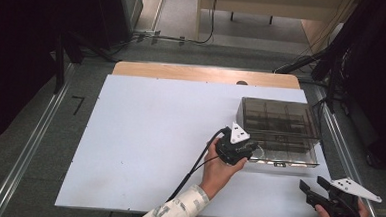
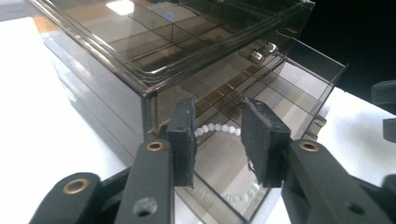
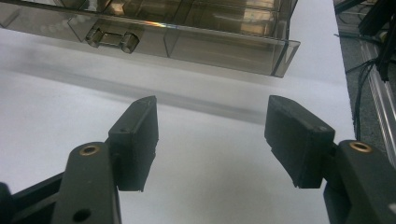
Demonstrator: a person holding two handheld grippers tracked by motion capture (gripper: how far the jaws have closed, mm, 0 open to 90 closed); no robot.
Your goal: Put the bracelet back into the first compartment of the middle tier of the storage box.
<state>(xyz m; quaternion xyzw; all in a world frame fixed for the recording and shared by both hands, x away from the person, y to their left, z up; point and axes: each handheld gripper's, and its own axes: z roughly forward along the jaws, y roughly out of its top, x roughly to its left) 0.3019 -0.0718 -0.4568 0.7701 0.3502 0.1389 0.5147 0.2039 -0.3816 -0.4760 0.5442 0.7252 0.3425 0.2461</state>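
Observation:
A smoky see-through drawer box stands at the right of the white table, its bottom drawer pulled out toward me. A white bead bracelet lies in the drawer's near-left compartment. My left gripper hovers over that corner of the drawer; in the left gripper view its jaws stand a little apart, open, with nothing between the pads, and the bracelet lies just beyond them. My right gripper is held near the table's front right edge, open wide and empty, facing the drawer front and its handle.
The box's upper levels are divided into several compartments. A black cable trails from the left gripper across the table. Metal rails and cables run along the floor past the table's right edge. A wooden strip borders the far edge.

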